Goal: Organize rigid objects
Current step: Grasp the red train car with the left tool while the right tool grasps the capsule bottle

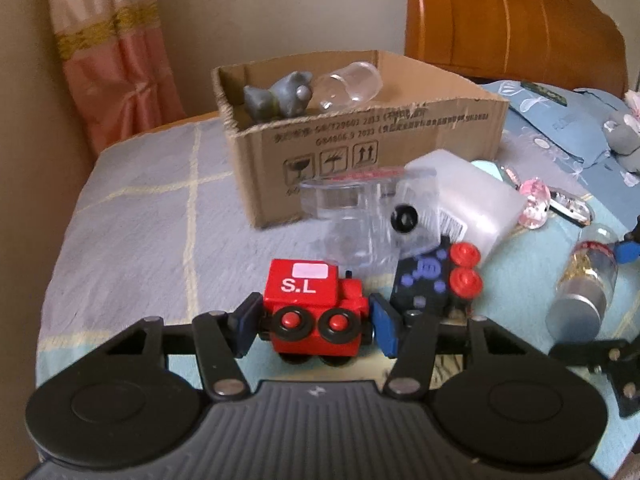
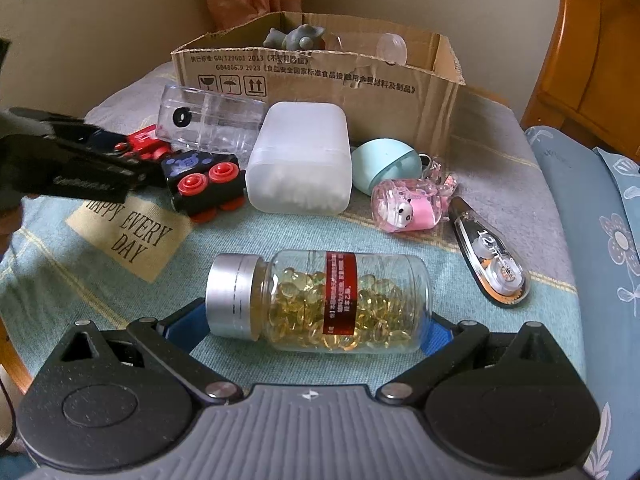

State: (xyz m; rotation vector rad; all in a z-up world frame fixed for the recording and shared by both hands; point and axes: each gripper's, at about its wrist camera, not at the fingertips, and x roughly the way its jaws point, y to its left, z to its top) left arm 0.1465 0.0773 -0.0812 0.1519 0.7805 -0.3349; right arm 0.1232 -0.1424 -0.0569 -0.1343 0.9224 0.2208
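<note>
The task looks barely begun: the box (image 1: 360, 136) holds only 2 visible items, a grey figure (image 1: 280, 96) and a clear jar (image 1: 352, 84), while about 8 things lie on the bed at its 6 o'clock side. The left gripper (image 1: 316, 322) has its fingers pressed on a red train (image 1: 316, 308), glossy, marked "S.L", with black wheels. The right gripper (image 2: 316, 328) stands wide apart around a capsule bottle (image 2: 320, 300) on its side, not yet clamped.
</note>
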